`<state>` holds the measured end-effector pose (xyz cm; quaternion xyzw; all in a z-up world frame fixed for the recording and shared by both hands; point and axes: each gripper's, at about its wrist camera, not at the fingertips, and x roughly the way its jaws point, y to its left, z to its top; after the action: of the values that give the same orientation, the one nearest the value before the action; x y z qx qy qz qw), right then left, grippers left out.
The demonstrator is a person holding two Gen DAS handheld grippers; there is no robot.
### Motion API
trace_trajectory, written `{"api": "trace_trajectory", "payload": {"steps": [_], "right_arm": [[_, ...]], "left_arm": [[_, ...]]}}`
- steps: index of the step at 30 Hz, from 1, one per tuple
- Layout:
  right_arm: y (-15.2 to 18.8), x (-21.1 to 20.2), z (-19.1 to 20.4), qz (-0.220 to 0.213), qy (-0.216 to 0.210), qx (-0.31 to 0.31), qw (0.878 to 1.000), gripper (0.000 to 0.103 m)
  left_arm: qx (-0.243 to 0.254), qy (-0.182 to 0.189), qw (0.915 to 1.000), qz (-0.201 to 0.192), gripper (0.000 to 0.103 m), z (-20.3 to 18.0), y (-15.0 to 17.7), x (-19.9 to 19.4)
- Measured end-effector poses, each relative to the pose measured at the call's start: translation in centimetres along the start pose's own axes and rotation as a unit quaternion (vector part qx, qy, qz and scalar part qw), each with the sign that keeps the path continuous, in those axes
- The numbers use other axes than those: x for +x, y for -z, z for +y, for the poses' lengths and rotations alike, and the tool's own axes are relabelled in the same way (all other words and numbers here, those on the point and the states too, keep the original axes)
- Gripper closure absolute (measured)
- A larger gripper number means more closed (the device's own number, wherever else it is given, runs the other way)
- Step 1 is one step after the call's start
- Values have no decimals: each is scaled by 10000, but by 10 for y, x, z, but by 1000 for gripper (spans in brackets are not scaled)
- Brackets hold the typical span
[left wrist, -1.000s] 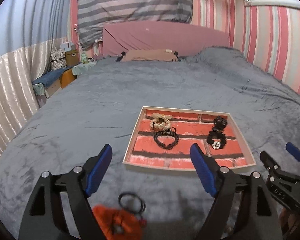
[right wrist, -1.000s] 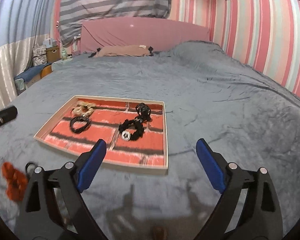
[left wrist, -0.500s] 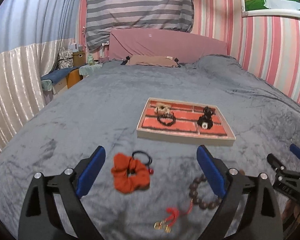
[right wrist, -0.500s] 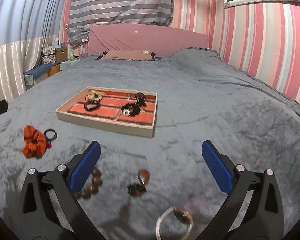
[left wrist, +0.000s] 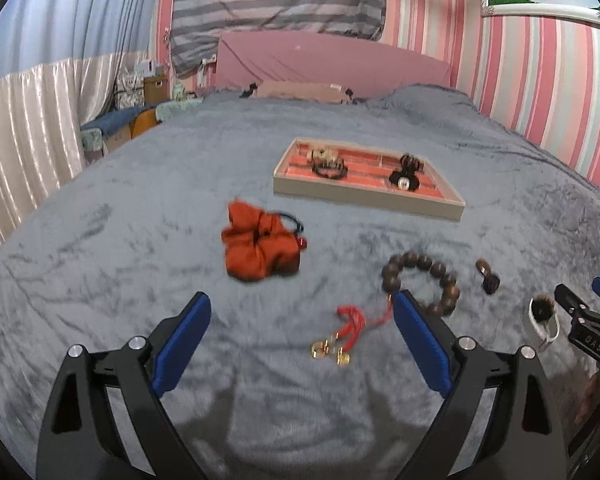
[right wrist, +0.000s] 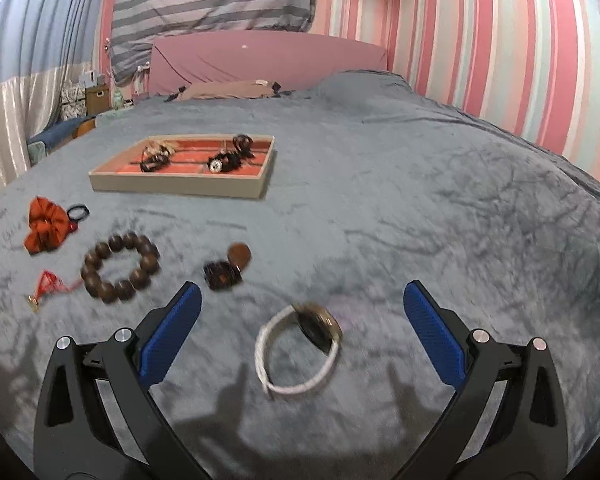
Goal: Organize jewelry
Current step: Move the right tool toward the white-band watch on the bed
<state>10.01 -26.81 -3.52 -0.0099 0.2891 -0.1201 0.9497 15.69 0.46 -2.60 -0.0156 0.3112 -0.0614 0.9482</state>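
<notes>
Landmark: I take the shallow beige tray with the red brick-pattern floor [left wrist: 367,196] [right wrist: 180,186], resting on the grey plush bedspread [left wrist: 140,208] [right wrist: 420,208], as my reference.
Orange fabric scrunchie [left wrist: 258,247] [right wrist: 44,226]: near-left of the tray, on the bedspread.
Thin black hair tie [left wrist: 294,220] [right wrist: 78,212]: touching the scrunchie's right edge.
Left gripper [left wrist: 302,340]: my blue-padded fingers spread wide, nothing between them.
Red cord with gold rings [left wrist: 346,332] [right wrist: 46,286]: nearer than the tray, joined to the beads.
Dark wooden bead bracelet [left wrist: 420,284] [right wrist: 120,266]: nearer than the tray.
Small dark clip [left wrist: 487,276] [right wrist: 226,268]: right of the beads.
White-strap watch [left wrist: 542,318] [right wrist: 300,352]: nearest, lying between my right fingers.
Right gripper [right wrist: 302,338]: released, fingers wide apart.
Tray contents: dark bracelets, blurred.
</notes>
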Motion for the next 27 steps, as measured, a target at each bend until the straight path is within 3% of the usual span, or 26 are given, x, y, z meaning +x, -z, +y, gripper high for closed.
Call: {"api": "trace_trajectory", "payload": {"steps": [14,27], "right_arm": [[19,12,-18,202,100,231,9995,5],[30,47,-19,928,67,280,9953,41]], "left_arm": [[72,68,9999,111,12,-2,17,23],[-13,236,9985,498,13,-2,19,57]]}}
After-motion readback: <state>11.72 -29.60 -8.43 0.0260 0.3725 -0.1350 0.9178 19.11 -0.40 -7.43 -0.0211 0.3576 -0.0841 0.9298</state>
